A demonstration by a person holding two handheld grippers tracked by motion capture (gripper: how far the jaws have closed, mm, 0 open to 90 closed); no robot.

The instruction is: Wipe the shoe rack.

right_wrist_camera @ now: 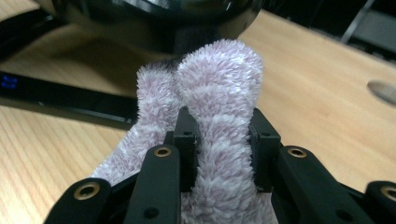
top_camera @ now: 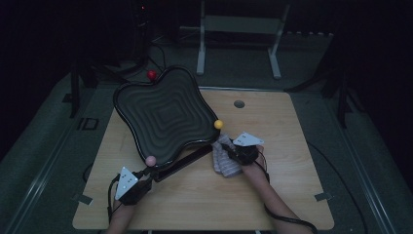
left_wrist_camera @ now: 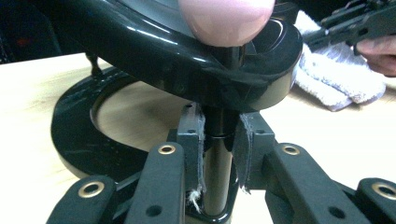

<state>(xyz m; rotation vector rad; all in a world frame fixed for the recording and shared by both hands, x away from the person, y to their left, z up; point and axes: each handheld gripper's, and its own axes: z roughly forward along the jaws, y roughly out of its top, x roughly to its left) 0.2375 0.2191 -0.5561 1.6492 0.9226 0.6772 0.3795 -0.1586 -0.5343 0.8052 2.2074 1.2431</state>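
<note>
A black wavy dish (top_camera: 165, 114) stands tilted on a black stand, with a red ball (top_camera: 152, 75), a yellow ball (top_camera: 218, 124) and a pink ball (top_camera: 150, 160) at its corners. My left gripper (top_camera: 146, 171) is shut on the stand's black post (left_wrist_camera: 218, 154), just under the pink ball (left_wrist_camera: 224, 18) and the dish rim (left_wrist_camera: 196, 79). My right gripper (top_camera: 229, 148) is shut on a fuzzy pale lilac cloth (top_camera: 225, 160) beside the dish's near right edge. In the right gripper view the cloth (right_wrist_camera: 219, 88) bulges up between the jaws, close under the dish (right_wrist_camera: 154, 18).
The stand's black base ring (left_wrist_camera: 74, 135) and bar (right_wrist_camera: 60, 102) lie on the wooden table (top_camera: 272, 195). A round grommet hole (top_camera: 238, 104) sits near the table's far edge. A white frame (top_camera: 238, 29) stands behind the table. The room around is dark.
</note>
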